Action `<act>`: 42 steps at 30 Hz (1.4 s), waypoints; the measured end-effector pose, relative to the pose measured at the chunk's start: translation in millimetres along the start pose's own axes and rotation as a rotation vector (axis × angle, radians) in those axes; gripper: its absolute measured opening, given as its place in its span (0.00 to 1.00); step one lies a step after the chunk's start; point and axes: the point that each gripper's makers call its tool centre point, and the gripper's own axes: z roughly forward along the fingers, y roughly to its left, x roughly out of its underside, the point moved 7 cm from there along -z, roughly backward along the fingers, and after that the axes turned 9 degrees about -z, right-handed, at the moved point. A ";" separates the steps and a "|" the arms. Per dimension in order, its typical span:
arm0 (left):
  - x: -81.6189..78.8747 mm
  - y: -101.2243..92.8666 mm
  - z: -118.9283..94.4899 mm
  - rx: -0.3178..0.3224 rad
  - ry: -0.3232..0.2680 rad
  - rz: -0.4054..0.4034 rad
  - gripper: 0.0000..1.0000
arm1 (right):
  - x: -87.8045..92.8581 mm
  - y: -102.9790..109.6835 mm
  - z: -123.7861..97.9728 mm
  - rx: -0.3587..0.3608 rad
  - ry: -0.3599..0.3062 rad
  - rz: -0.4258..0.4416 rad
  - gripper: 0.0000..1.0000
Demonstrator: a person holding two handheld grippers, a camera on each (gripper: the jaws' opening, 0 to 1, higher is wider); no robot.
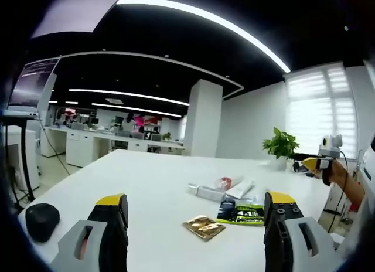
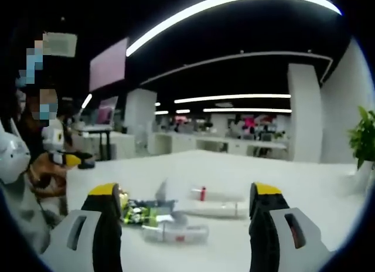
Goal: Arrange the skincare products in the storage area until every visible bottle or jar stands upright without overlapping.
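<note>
Left tool (image 1: 196,216): jaws wide apart with nothing between them, yellow-tipped, hovering over the near part of the counter (image 1: 152,178); their lower ends are cut off by the bottom of the left gripper view.

Right tool (image 2: 181,210): jaws likewise spread and empty in the right gripper view; seen from the left gripper view it sits far off at the right edge (image 1: 319,162), held by a hand (image 1: 338,173), too small there to read its jaws.

Skincare products: lying flat in a loose cluster on the white counter, none upright. In the left gripper view a pale tube (image 1: 206,193) and a white tube (image 1: 240,189) lie side by side, touching or nearly so (hard to say which).

Dark jar (image 1: 227,211): just in front of the tubes, against a green and black packet (image 1: 249,214); the right jaw hides the packet's far end.

Brown sachet (image 1: 203,227): flat, nearer the camera, apart from the rest.

Right gripper view of the cluster: blurred; a red-capped item (image 2: 203,194), a long pale tube (image 2: 208,208) and a greenish packet (image 2: 143,215) can be made out, labels unreadable.

Black object (image 1: 42,220): rounded, at the counter's near left corner, well apart from the products.

Potted plant (image 1: 280,146): at the counter's far side.

Person: at the left edge of the right gripper view, partly cut off.
</note>
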 end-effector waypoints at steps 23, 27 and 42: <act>11.2 -21.2 4.5 0.036 0.042 -0.004 0.99 | 33.4 -46.4 173.8 -0.385 0.240 -0.124 0.75; 11.3 -19.8 3.9 0.033 0.042 -0.012 0.99 | 53.0 -49.2 200.6 -0.419 0.333 -0.236 0.69; 8.6 -12.2 -0.6 0.001 0.035 -0.012 0.99 | 89.6 -46.2 261.5 -0.613 0.625 -0.388 0.59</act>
